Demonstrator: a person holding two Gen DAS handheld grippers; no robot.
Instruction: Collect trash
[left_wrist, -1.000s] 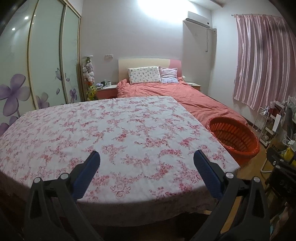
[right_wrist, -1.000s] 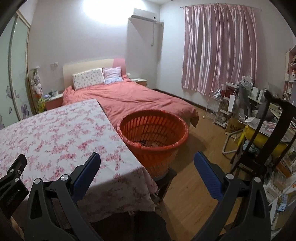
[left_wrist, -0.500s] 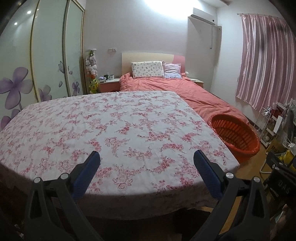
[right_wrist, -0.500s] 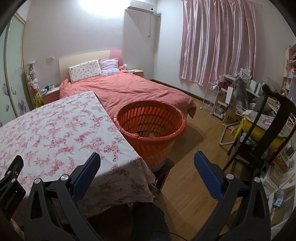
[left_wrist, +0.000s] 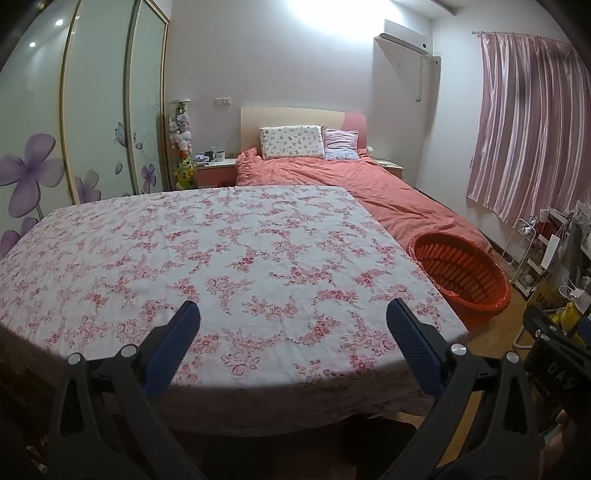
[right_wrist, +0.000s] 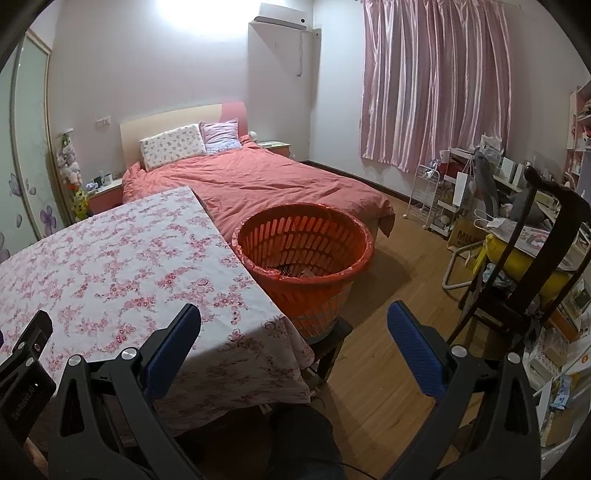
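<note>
Both tongs, left tongs (left_wrist: 293, 317) and right tongs (right_wrist: 294, 319), are staying wide and empty, drifting nearer the round orange slatted plastic basket (right_wrist: 306, 251) beside the floral-clothed bench (left_wrist: 221, 258).

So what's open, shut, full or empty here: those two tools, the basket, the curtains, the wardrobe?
Left tool: open, holding nothing.
Right tool: open, holding nothing.
Orange basket: upright, a few scraps at the bottom.
Pink curtains: drawn shut.
Wardrobe doors: closed.
</note>
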